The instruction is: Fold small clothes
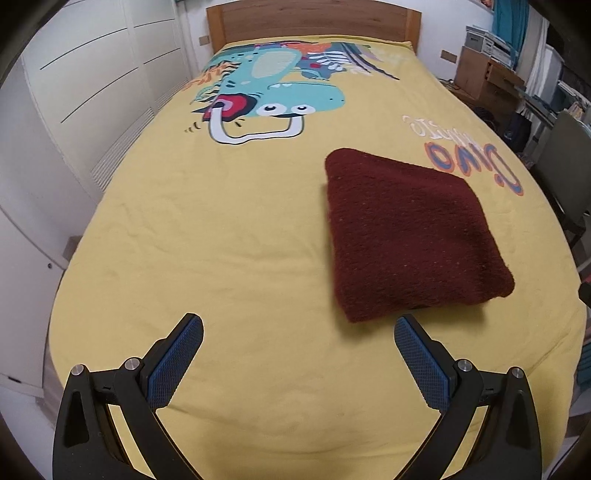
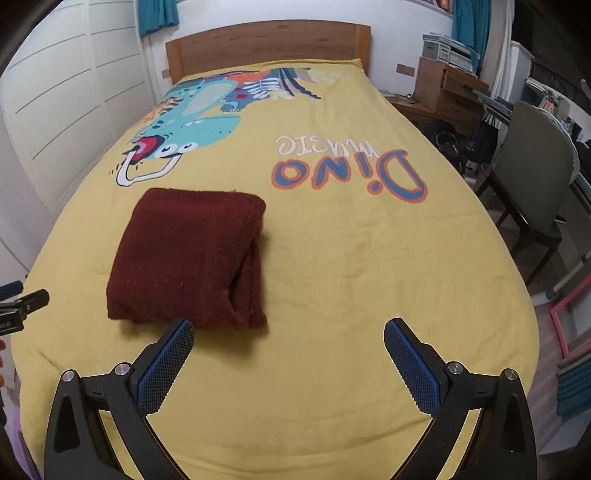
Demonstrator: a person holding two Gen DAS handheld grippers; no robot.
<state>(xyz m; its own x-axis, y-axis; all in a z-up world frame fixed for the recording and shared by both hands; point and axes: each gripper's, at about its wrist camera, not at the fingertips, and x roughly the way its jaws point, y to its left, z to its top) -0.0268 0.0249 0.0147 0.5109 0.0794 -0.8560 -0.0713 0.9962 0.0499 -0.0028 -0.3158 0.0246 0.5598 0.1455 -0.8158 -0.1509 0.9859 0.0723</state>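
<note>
A dark red knitted garment (image 1: 410, 236) lies folded into a thick square on the yellow bed cover (image 1: 221, 240). It also shows in the right wrist view (image 2: 188, 258), with its open folded edges toward me on the right side. My left gripper (image 1: 298, 328) is open and empty, just short of the garment's near left corner. My right gripper (image 2: 289, 332) is open and empty, its left fingertip close to the garment's near edge. The left gripper's tip (image 2: 26, 301) shows at the left edge of the right wrist view.
The bed cover (image 2: 369, 277) has a dinosaur print (image 1: 273, 92) and "Dino music" lettering (image 2: 347, 166). A wooden headboard (image 1: 314, 18) is at the far end. White wardrobe doors (image 1: 92, 74) stand left. A chair (image 2: 532, 166), a desk and bags crowd the right side.
</note>
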